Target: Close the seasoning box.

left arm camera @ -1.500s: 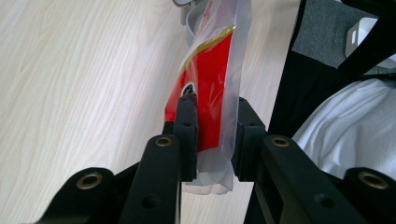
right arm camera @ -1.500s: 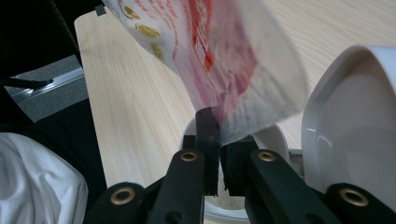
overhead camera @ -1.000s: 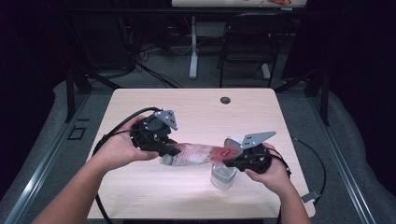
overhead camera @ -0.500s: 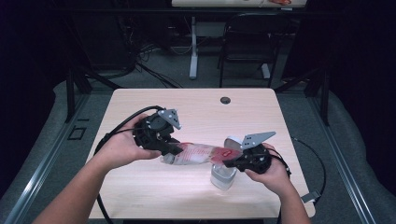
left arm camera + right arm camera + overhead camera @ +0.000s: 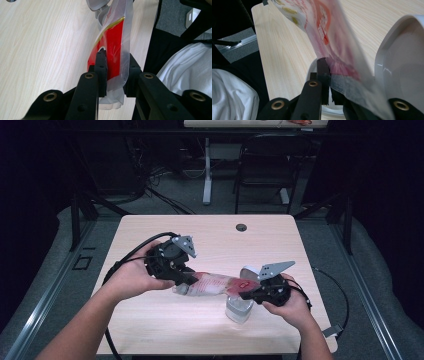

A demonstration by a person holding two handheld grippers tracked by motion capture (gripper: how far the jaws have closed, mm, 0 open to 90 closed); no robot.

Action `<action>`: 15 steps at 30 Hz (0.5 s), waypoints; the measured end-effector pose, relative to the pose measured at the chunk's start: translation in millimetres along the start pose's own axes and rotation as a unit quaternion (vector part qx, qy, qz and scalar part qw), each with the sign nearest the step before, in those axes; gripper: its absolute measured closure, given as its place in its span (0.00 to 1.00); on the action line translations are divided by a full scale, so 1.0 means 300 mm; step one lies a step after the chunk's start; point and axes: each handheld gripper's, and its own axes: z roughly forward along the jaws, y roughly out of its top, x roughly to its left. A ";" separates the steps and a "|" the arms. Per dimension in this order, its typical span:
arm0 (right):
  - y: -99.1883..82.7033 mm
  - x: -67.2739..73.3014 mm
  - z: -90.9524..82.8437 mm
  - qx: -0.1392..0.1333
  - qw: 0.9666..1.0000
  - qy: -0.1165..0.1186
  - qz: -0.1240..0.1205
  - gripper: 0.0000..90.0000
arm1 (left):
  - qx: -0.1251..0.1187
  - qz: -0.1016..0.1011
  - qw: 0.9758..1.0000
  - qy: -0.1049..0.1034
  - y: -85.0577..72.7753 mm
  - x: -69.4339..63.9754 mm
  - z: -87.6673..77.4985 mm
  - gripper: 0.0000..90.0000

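While both hands hold level above the pale wooden tabletop [image 5: 165, 325], the clear plastic pouch with a red and gold printed label [image 5: 212, 284] hangs stretched between the two tools, running from left to right over the near half of the surface. The left tool [image 5: 184, 279] pinches the pouch's left end: in the left gripper view its black jaws stand pressed onto the red-printed film [image 5: 113, 47] from both sides, and they have just been closing a little further on it. The right tool [image 5: 246, 294] pinches the other end; in the right gripper view the film [image 5: 329, 32] runs up from between its jaws, though the pouch hides the far jaw. Directly below that right end stands a small clear plastic container with a hinged white lid flipped open [image 5: 239, 309], its lid [image 5: 404, 67] rising just beside the right tool. The step in hand looks like bringing the pouch's mouth over the open container to empty or feed it in. Next, the left end probably needs lifting so the contents slide right and down, while the right tool keeps the mouth aimed inside the rim; whether that mouth is already open I cannot tell.
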 end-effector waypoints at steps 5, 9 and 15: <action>-0.001 0.000 0.001 0.000 1.000 0.000 0.001 0.97 | -0.001 0.000 1.000 -0.001 0.000 -0.001 0.000 0.87; -0.001 0.000 0.001 0.000 1.000 0.000 0.000 0.97 | -0.002 0.000 1.000 -0.001 0.000 0.000 0.000 0.87; 0.000 0.000 0.000 0.001 1.000 0.000 -0.001 0.97 | -0.004 0.000 1.000 -0.002 -0.004 0.003 0.000 0.87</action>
